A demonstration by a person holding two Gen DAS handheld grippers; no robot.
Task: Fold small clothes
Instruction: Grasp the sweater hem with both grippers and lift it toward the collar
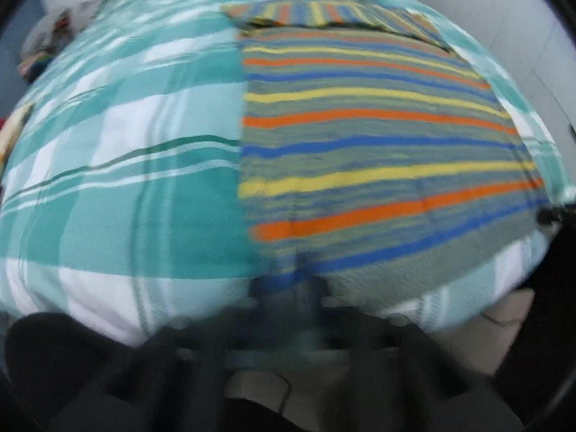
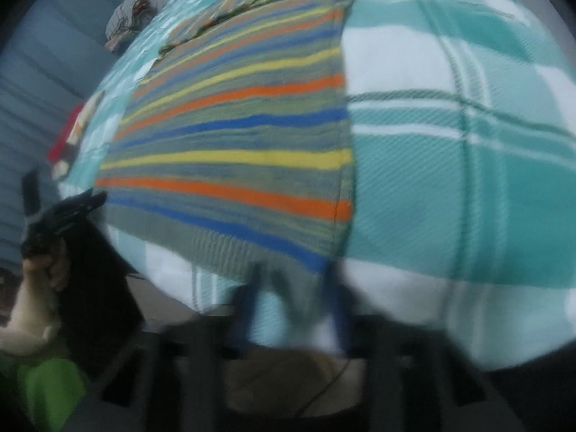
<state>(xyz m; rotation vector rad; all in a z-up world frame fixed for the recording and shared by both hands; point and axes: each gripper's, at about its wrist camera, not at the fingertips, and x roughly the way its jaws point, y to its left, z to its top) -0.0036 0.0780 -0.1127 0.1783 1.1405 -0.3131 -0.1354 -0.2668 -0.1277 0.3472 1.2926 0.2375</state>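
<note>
A knitted sweater (image 1: 378, 144) (image 2: 234, 144) with grey, orange, yellow and blue stripes lies flat on a teal-and-white checked bedspread (image 1: 126, 180) (image 2: 468, 180). Its sleeves (image 1: 324, 14) are folded across the far end. My left gripper (image 1: 298, 288) is blurred; its fingers sit together on the near hem at the sweater's left corner. It also shows in the right wrist view as a black tool (image 2: 64, 212) held by a hand (image 2: 43, 266). My right gripper (image 2: 293, 288) is at the hem's right corner, its blue fingers (image 2: 252, 291) apart with the ribbed hem between them.
A heap of other clothes (image 1: 46, 46) (image 2: 126, 18) lies off the bed's far left corner. Red fabric (image 2: 68, 133) sits at the bed's left edge. Something bright green (image 2: 46, 388) shows low on the left. The bed's near edge drops away just below both grippers.
</note>
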